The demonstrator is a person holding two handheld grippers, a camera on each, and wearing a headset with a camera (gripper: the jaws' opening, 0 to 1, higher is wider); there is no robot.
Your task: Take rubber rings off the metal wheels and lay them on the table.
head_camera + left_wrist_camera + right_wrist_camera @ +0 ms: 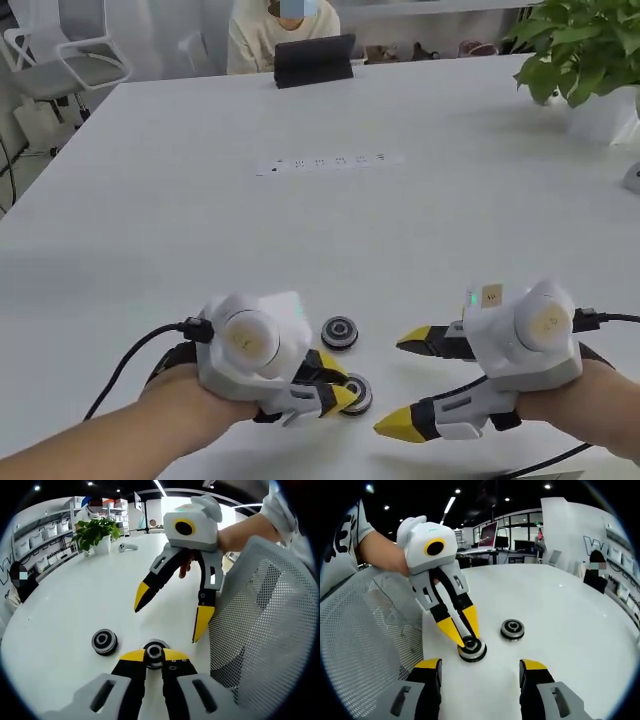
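At the table's (pixel 300 230) near edge, the left claw (pixel 335 395) pinches nearly closed on a wheel (pixel 358 392). The right claw (pixel 400 385), at its 3 o'clock, gapes empty. A second wheel (pixel 340 333) lies at 11 o'clock. Unbraced, the wheel may skid off the table, or the ring (pixel 473 658) may slip free.

A large dark "W" begins a word on the white back wall (pixel 566 530) in the right gripper view; the following letters are illegible. Dark print on a grey sleeve (pixel 346 536) is cut off, unreadable.
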